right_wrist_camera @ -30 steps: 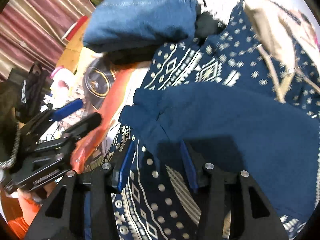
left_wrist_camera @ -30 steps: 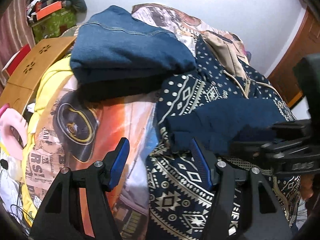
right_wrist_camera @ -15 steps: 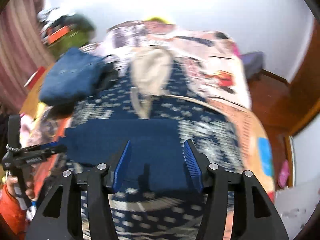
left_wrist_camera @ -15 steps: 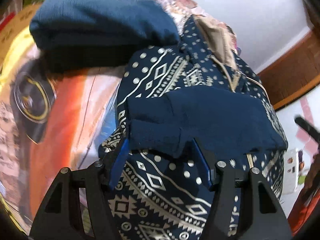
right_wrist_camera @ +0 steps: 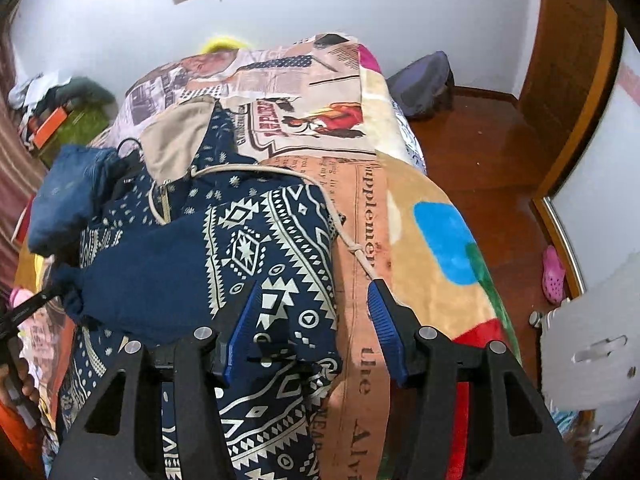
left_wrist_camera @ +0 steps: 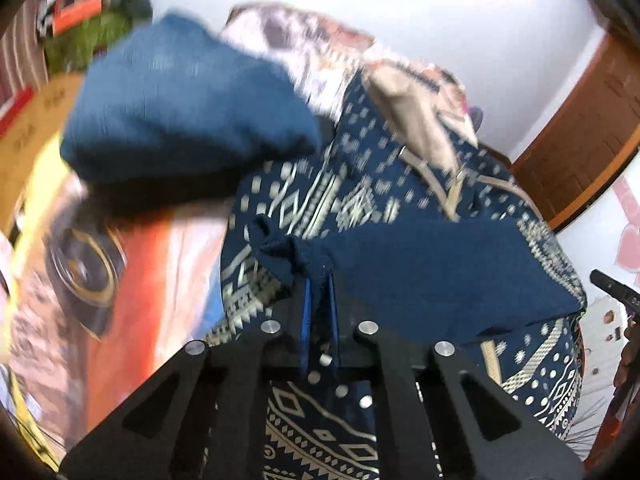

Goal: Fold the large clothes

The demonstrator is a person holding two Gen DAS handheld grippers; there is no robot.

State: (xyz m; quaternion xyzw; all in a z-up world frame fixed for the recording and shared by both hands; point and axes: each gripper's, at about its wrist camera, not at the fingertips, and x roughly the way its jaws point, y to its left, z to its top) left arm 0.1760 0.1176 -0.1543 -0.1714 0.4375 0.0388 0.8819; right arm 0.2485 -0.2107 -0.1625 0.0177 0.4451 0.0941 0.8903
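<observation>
While the left gripper (left_wrist_camera: 319,300) pinches the navy hoodie (right_wrist_camera: 256,248) on the printed bedspread (right_wrist_camera: 360,128), the right gripper (right_wrist_camera: 310,320) gapes.

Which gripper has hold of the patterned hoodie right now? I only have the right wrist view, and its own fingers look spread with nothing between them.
Observer: The left gripper. Its blue fingers are pinched on the plain navy cuff end of the folded-over sleeve.
Operator: Is that sleeve lying flat across the body?
Observer: Mostly. Its cuff end is bunched just ahead of the fingers, on the patterned hoodie.
Operator: What sits to the left of the hoodie there?
Observer: Folded blue jeans on something black, resting on the printed bedspread.
Operator: And the right gripper?
Observer: Open, as you see; the right gripper hovers over the hoodie's right edge.
</observation>
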